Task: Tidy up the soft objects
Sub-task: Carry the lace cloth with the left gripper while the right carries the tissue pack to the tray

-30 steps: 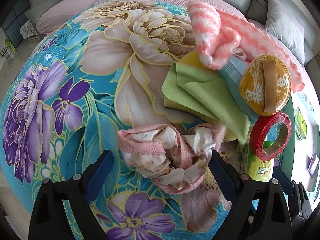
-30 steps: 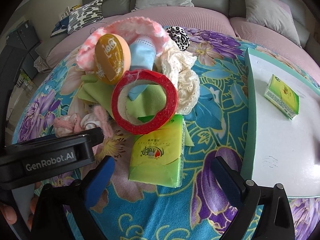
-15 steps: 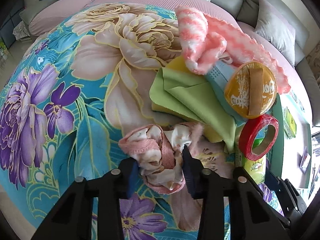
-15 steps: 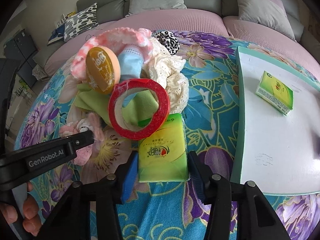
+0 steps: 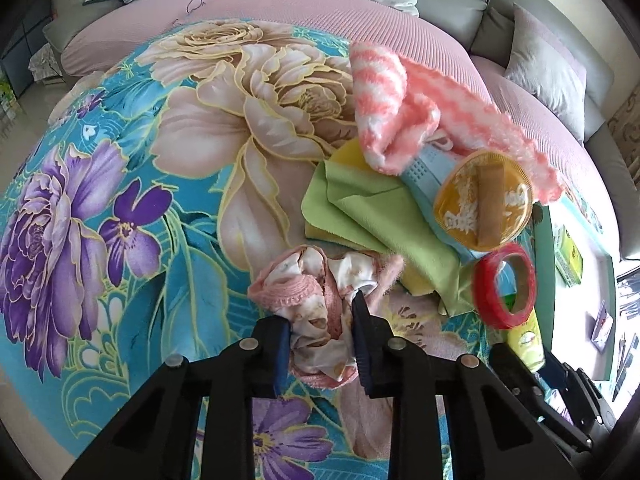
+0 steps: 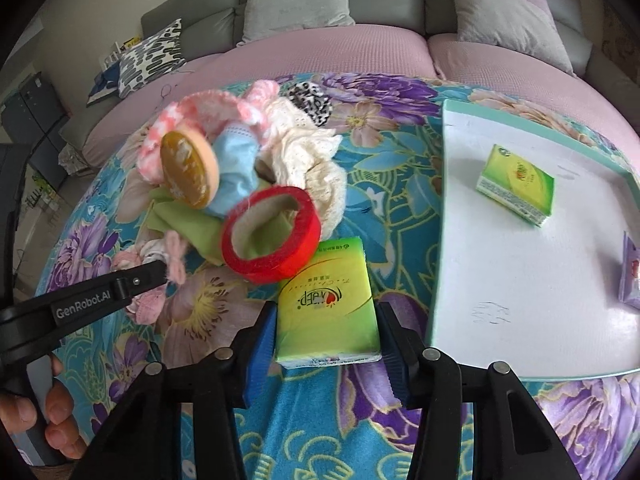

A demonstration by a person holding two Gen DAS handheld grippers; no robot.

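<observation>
A heap of soft things lies on the flowered blanket point(image 5: 120, 208). A pink-and-white fuzzy cloth point(image 5: 392, 120) sits at the far side of the heap, with a green cloth point(image 5: 372, 216) over a yellow one and a pale blue face mask point(image 5: 424, 168) below it. A round orange puff point(image 5: 484, 200) leans on the mask, and a red roll of tape point(image 5: 504, 284) stands tilted just near of it, resting against the far end of the green tissue pack point(image 6: 328, 300). A grey sofa with a pink cover runs along the far edge.

Only the right wrist view shows the cream lace cloth point(image 6: 308, 160), a small black-and-white spotted item point(image 6: 312, 100) beyond it, and the white tray point(image 6: 520, 280) to the right, which holds a second green tissue pack point(image 6: 516, 184) and a purple packet point(image 6: 632, 272) at its right edge. It also shows bare fingers point(image 6: 52, 420) around the left tool's handle. The left wrist view shows the wide bare stretch of blanket left of the heap.

The left gripper point(image 5: 320, 340) is closing its jaws on the crumpled pink-and-white frilly garment point(image 5: 316, 292) at the near left of the heap; the cloth bunches between the pads. The right gripper point(image 6: 326, 344) has its jaws partway apart, clamped on the sides of the near tissue pack, just left of the tray's rim.
</observation>
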